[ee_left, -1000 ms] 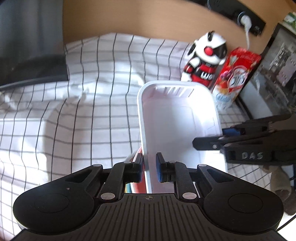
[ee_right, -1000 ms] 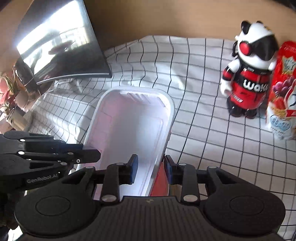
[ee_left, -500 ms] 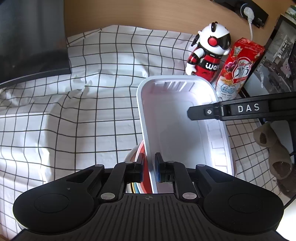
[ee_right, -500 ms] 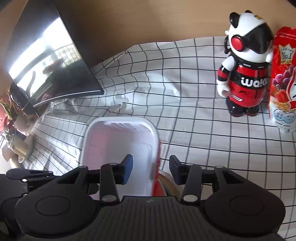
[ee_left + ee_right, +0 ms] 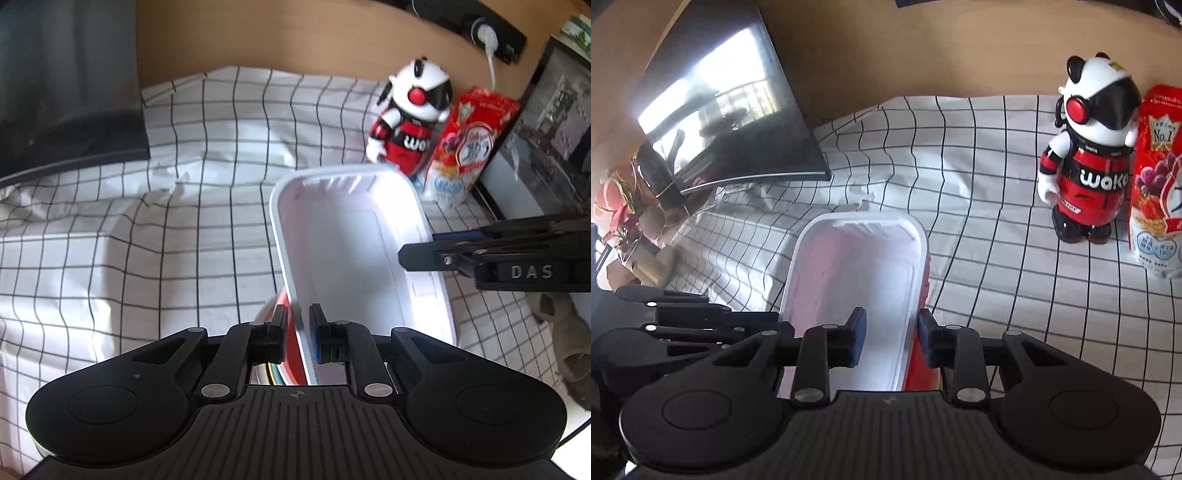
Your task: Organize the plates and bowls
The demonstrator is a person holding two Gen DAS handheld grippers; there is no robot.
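Tray (image 5: 354,251): white, held above the checked surface (image 5: 147,240), over a red bowl (image 5: 921,354). Left tongs (image 5: 297,332) stay pinched on its left rim. Right tongs (image 5: 892,338), recently wider, closing astride right rim (regrasp; placement pending).

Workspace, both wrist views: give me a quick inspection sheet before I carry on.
Surface: white checked cloth, creased.
Job's things: white tray; red dish under it.
Clutter: toy robot, snack bag.
Grippers: left tongs shut on the tray's left rim; right tongs straddle its right rim, closing, gap visible.
Cables: white plug lead at wall socket.
Surroundings: dark monitor, wooden wall.
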